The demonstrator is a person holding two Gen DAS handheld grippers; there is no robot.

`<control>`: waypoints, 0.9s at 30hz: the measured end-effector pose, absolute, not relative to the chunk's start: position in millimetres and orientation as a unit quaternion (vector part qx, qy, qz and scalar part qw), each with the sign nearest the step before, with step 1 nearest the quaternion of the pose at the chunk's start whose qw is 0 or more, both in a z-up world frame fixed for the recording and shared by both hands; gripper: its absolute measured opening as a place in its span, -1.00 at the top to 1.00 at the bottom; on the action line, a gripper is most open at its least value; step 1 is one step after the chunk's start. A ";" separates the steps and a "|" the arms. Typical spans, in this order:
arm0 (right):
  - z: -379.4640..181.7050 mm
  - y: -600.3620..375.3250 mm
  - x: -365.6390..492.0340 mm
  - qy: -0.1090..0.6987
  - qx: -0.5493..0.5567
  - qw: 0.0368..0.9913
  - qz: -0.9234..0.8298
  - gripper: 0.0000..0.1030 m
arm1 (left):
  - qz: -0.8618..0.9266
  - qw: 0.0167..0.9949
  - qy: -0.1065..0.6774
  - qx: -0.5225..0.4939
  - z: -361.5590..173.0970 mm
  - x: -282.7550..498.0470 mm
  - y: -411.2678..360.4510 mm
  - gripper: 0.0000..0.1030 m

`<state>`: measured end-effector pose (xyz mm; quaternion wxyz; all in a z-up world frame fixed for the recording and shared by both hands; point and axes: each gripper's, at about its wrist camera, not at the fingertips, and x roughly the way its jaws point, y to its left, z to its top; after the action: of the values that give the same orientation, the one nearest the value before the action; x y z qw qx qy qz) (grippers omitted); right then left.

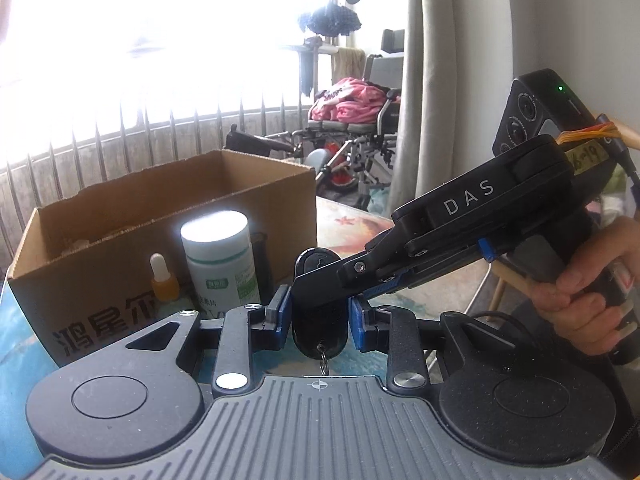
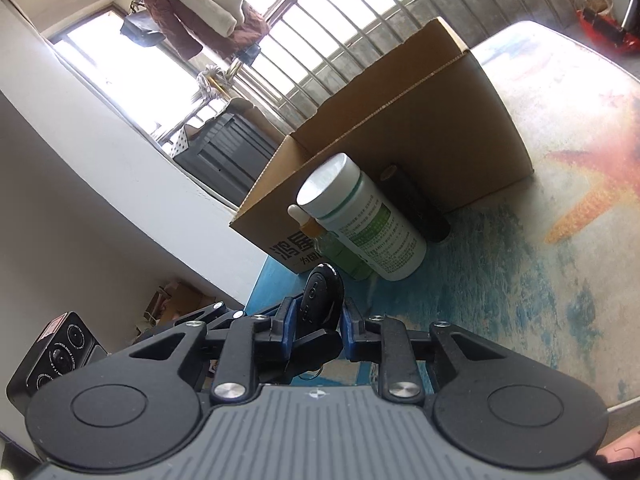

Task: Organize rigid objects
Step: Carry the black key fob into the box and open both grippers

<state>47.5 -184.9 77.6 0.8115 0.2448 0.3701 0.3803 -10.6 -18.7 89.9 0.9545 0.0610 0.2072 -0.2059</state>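
Note:
A black oval key fob [image 1: 318, 336] with a small metal ring hangs between the blue pads of my left gripper [image 1: 318, 306], which is shut on its sides. My right gripper [image 1: 312, 280] reaches in from the right, held by a hand [image 1: 592, 292], and clamps the fob's upper end. In the right wrist view the key fob [image 2: 324, 292] stands between the blue pads of my right gripper [image 2: 318, 318], and both pads touch it. The left gripper [image 2: 312, 348] shows just below it, coming from the lower left.
An open cardboard box [image 1: 120, 208] [image 2: 420, 120] stands behind. Against its front are a white bottle [image 1: 220, 256] [image 2: 360, 220] with a green label, a small amber dropper bottle [image 1: 162, 280] [image 2: 306, 220] and a black cylinder [image 1: 262, 256] [image 2: 416, 204]. The tabletop [image 2: 520, 280] is blue and orange.

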 end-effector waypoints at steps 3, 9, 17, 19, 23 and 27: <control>102.6 -178.4 59.3 0.352 0.225 0.820 0.392 0.51 | -0.202 0.958 0.194 0.066 110.7 2.9 -13.5 0.45; 155.8 -152.3 116.1 0.336 0.164 0.836 0.403 0.51 | -0.194 0.958 0.198 0.073 150.6 61.2 6.8 0.45; 176.0 -112.4 232.0 0.392 0.133 0.822 0.390 0.51 | -0.189 0.936 0.286 0.083 164.5 177.3 40.9 0.46; 167.6 -99.9 261.8 0.424 0.125 0.815 0.375 0.50 | -0.180 0.925 0.320 0.091 153.8 204.7 44.3 0.46; 142.0 -78.7 308.2 0.471 0.101 0.806 0.344 0.50 | -0.165 0.903 0.383 0.103 128.9 252.5 51.1 0.45; 115.2 -69.0 338.1 0.515 0.101 0.787 0.324 0.49 | -0.158 0.881 0.431 0.116 108.0 283.0 54.1 0.45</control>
<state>338.1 -69.0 115.2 0.7869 0.1009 0.5151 0.3244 283.0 54.1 108.0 0.8807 0.1164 0.4312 -0.1580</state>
